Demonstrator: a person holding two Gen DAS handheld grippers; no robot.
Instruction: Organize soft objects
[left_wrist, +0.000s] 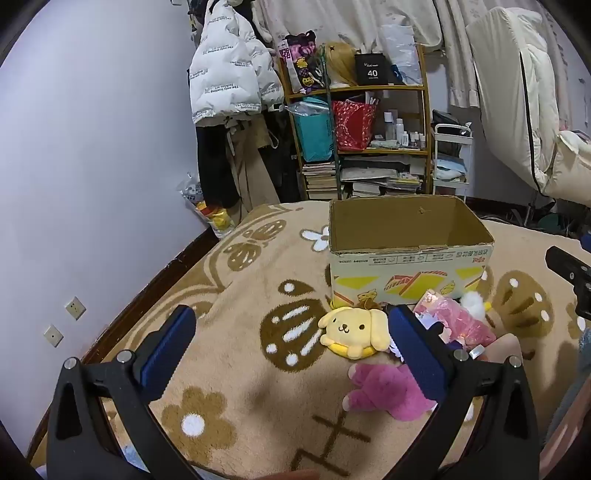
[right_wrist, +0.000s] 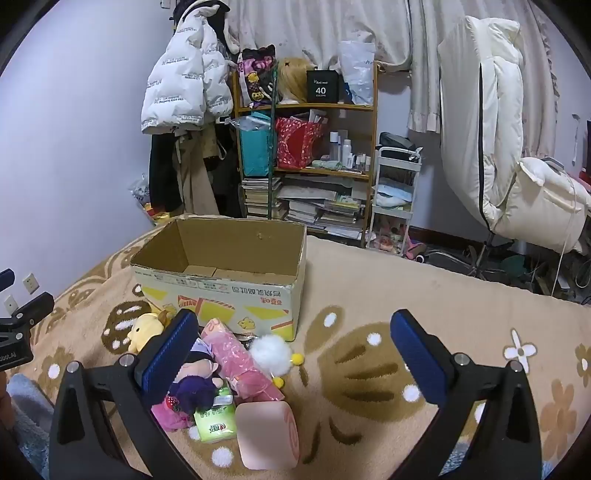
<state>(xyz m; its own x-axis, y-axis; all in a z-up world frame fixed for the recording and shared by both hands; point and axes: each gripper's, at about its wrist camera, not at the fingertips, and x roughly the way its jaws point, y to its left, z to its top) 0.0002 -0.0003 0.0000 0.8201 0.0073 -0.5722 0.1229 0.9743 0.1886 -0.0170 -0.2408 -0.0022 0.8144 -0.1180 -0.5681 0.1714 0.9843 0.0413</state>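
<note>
An empty cardboard box (left_wrist: 410, 236) (right_wrist: 221, 258) stands on the beige flowered blanket (left_wrist: 240, 302). In front of it lie a yellow dog plush (left_wrist: 354, 330) (right_wrist: 146, 328), a pink plush (left_wrist: 388, 391), a pink packet (left_wrist: 458, 321) (right_wrist: 236, 358), a white pompom (right_wrist: 271, 352), a purple-haired doll (right_wrist: 195, 380), a green tissue pack (right_wrist: 216, 421) and a pink roll cushion (right_wrist: 267, 435). My left gripper (left_wrist: 291, 328) hovers open above the blanket, just left of the yellow plush. My right gripper (right_wrist: 295, 332) is open too, right of the pile, holding nothing.
Behind the blanket a wooden shelf (right_wrist: 306, 162) carries bags, bottles and stacked books. A white puffer jacket (right_wrist: 181, 85) hangs to its left, a white cart (right_wrist: 395, 195) and a cream bedding bundle (right_wrist: 498, 140) stand to its right. Wall sockets (left_wrist: 75, 308) are low on the left wall.
</note>
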